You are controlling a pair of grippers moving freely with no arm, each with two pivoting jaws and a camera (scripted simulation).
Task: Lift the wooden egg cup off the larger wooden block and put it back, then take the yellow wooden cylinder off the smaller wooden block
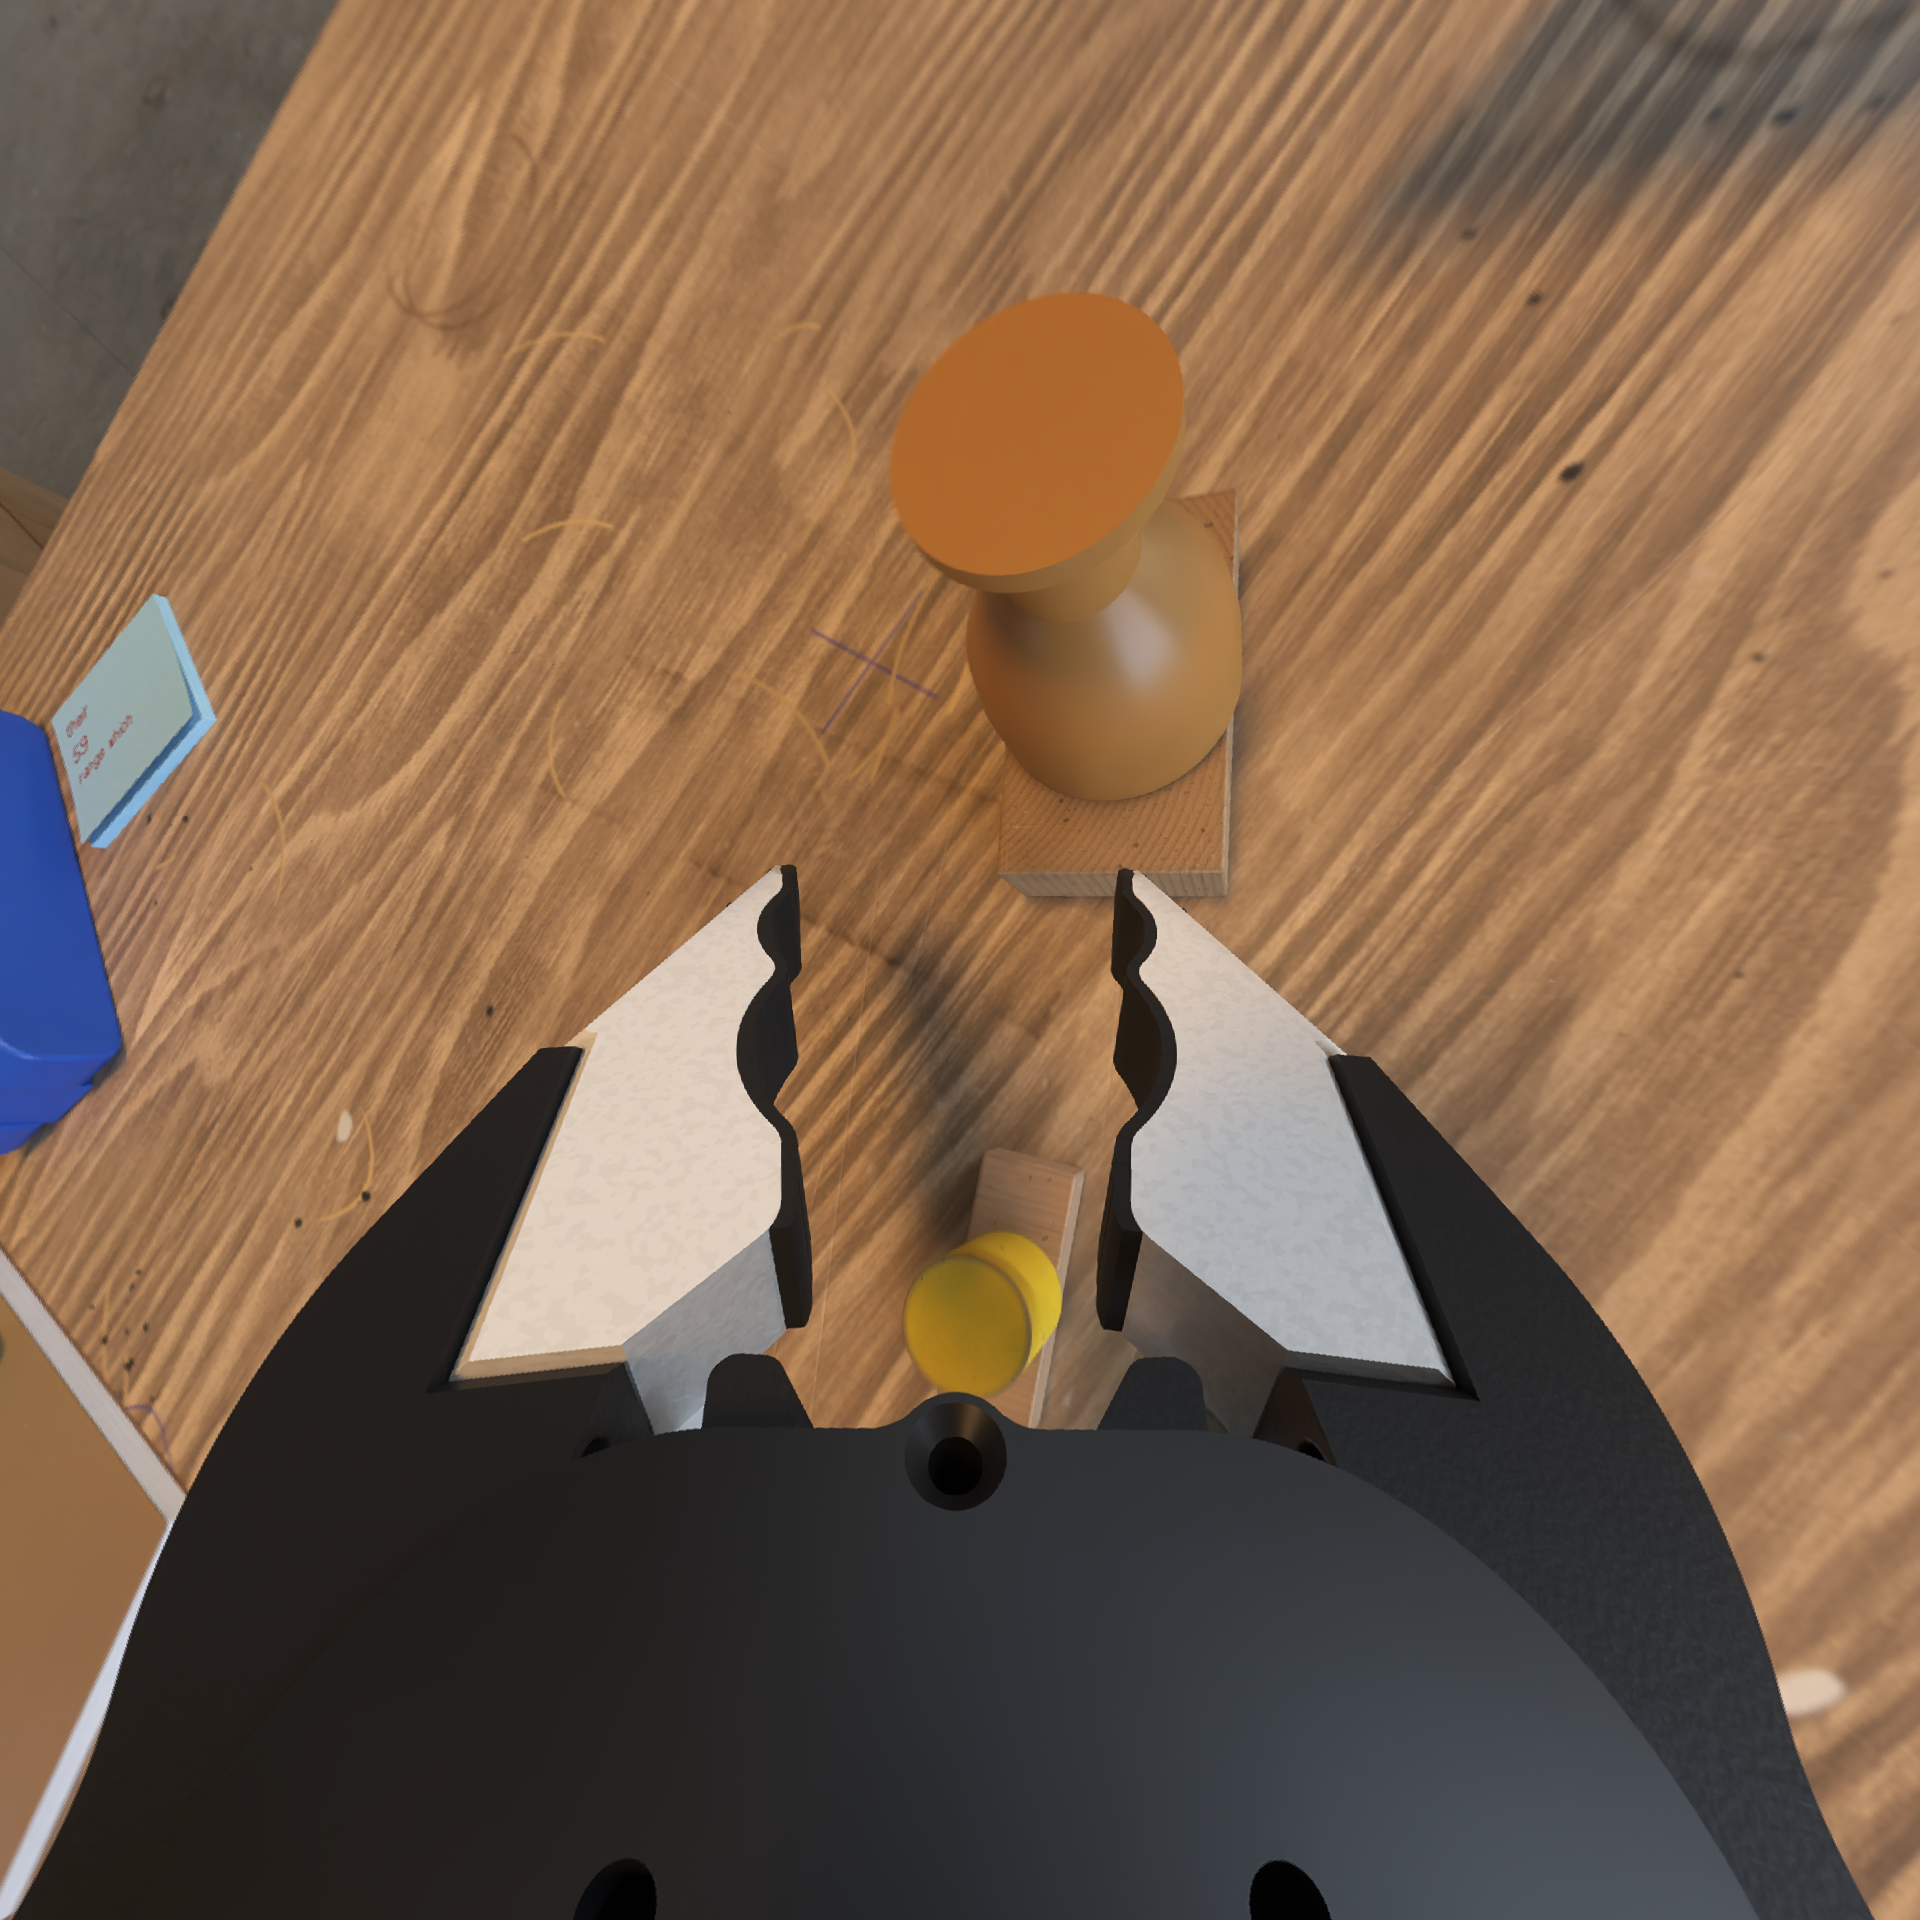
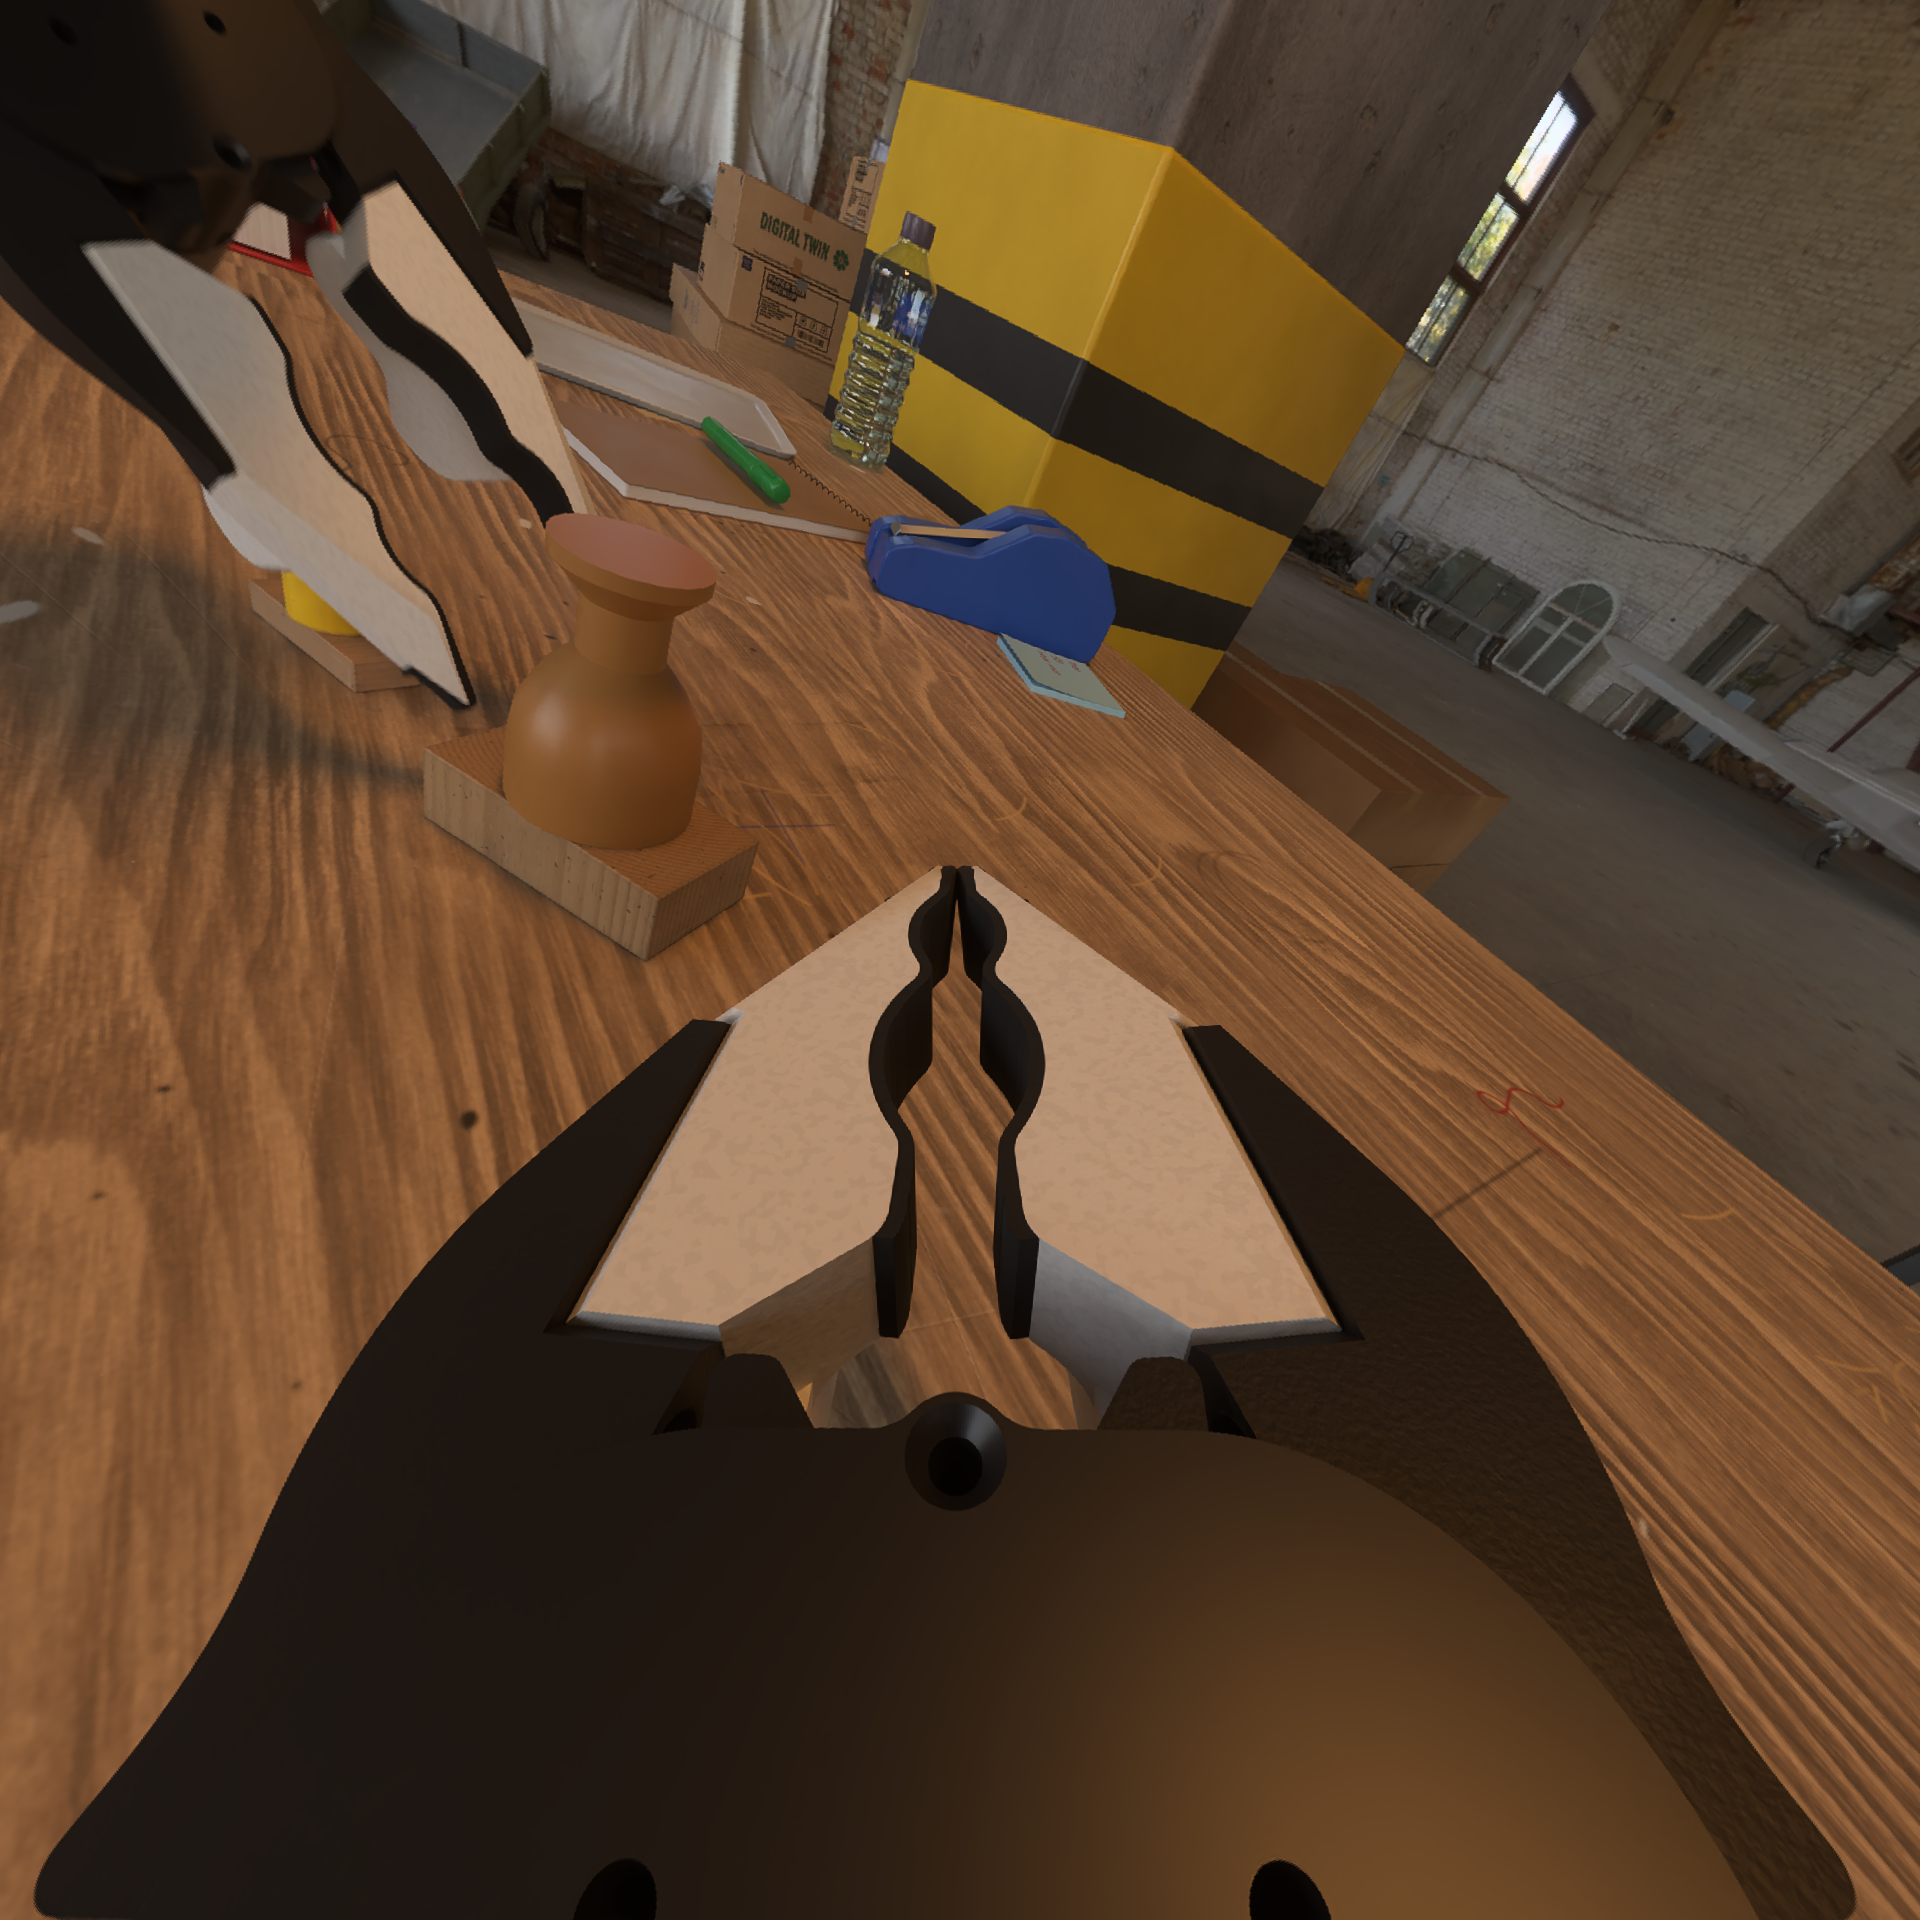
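The wooden egg cup point(image 1: 1091, 582) stands upside down, wide foot up, on the larger wooden block point(image 1: 1117, 842); both also show in the right wrist view, egg cup point(image 2: 608, 717) on block point(image 2: 592, 862). The yellow wooden cylinder point(image 1: 982, 1311) stands on the smaller wooden block point(image 1: 1023, 1195). My left gripper point(image 1: 956, 883) is open and empty, above the table, with the cylinder low between the finger bases. In the right wrist view the left gripper point(image 2: 457, 613) hangs over the cylinder point(image 2: 312, 608). My right gripper point(image 2: 956, 878) is shut and empty, low over the table, right of the larger block.
A blue tape dispenser point(image 2: 992, 582) and a pale blue notepad point(image 2: 1060, 675) lie beyond the egg cup. A green marker point(image 2: 743, 460) lies on a board, a plastic bottle point(image 2: 883, 343) stands by a yellow and black pillar point(image 2: 1143, 343). The table edge point(image 2: 1558, 997) runs on the right.
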